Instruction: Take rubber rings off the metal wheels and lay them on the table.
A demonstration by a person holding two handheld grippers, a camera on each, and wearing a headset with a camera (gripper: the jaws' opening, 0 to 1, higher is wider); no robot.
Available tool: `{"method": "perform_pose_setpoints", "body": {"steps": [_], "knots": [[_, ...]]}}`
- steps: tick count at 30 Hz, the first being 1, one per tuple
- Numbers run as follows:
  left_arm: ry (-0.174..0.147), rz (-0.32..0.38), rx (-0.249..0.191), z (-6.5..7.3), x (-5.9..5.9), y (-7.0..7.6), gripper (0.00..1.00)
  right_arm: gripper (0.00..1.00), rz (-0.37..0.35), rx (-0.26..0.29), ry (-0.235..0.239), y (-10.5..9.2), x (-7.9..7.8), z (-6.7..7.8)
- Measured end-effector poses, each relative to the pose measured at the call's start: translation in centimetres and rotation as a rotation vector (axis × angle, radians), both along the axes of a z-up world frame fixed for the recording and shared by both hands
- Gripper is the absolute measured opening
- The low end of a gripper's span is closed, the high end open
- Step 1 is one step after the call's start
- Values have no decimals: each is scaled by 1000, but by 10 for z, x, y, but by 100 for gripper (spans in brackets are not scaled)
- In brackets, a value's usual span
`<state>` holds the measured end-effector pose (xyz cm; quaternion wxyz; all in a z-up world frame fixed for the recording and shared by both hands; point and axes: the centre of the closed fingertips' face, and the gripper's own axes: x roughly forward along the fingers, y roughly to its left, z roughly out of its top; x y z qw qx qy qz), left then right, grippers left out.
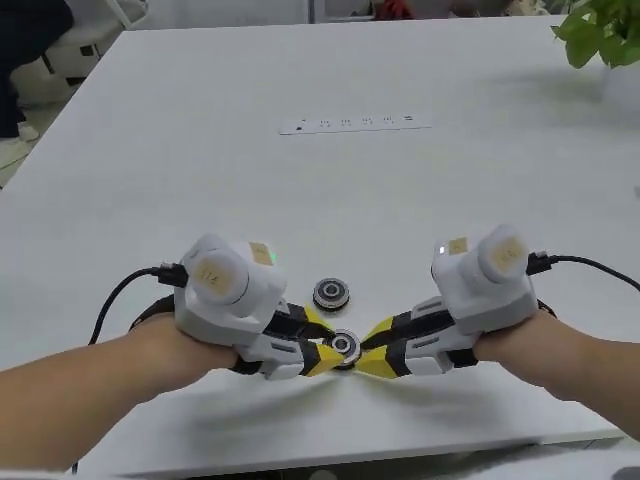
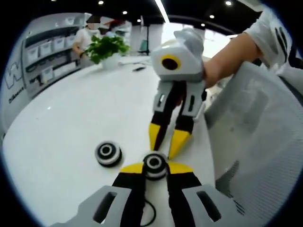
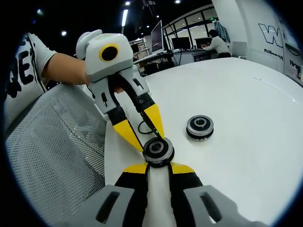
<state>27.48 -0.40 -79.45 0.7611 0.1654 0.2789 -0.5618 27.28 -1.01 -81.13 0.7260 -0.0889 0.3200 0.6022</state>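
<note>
Both tools are meeting over one metal wheel [image 2: 155,164], low against the near edge of the table [image 1: 300,180]. The left gripper [image 1: 318,352] is clamping it, its yellow tips pressing the wheel's two flanks with only the wheel's width between them. The right gripper [image 1: 372,356] is coming in from the opposite side, its jaws narrowed almost together with the tips right at the wheel's edge. Whether they are pinching anything, I cannot tell. The rubber ring [image 3: 171,150] is reading as the dark band round the rim, seated snug. My guess is that the wheel is small, dense and rigid, fine to squeeze hard, while its polished metal is likely slick, so a grip on the flat faces beats one on the curve. The ring is probably soft and stretchy, and it should take a pinch on its outer lip and a roll sideways rather than a straight pull. A second wheel [image 1: 331,293] is sitting just beyond, apart from both tools and wearing its own band.
</note>
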Motion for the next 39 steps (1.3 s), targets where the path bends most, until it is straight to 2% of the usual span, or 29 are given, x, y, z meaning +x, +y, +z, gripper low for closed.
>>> {"method": "perform_pose_setpoints", "body": {"steps": [2, 5, 8, 13, 17, 20, 25, 27, 30, 39], "knots": [[-22, -9, 8, -1, 0, -3, 17, 12, -3, 1, 3, 0, 1, 0], [-34, -8, 14, -1, 0, -4, 16, 11, -5, -1, 4, -1, 0, -1], [-35, 20, 8, -1, 3, -3, 14, 10, -11, 3, 8, -1, 1, -1], [-30, 26, -3, -1, 1, -4, 14, 4, -30, 4, 23, -3, 4, -2], [-43, 27, 5, -1, 1, -4, 13, 2, -49, 18, 48, -3, 4, -2], [-50, 25, 5, -1, 1, -4, 13, 0, -107, 30, 83, -5, 10, -3], [-57, 25, 11, -1, 1, -4, 13, 0, -143, 59, 127, -6, 10, -2], [-58, 27, 12, -1, 1, -4, 13, 0, -177, 92, 163, -7, 12, 1], [-49, 39, 12, -1, 1, -4, 12, 0, -210, 121, 191, -9, 15, 3], [-47, 51, 19, -1, 3, -5, 12, 0, -258, 191, 249, -5, 14, 12]]}}
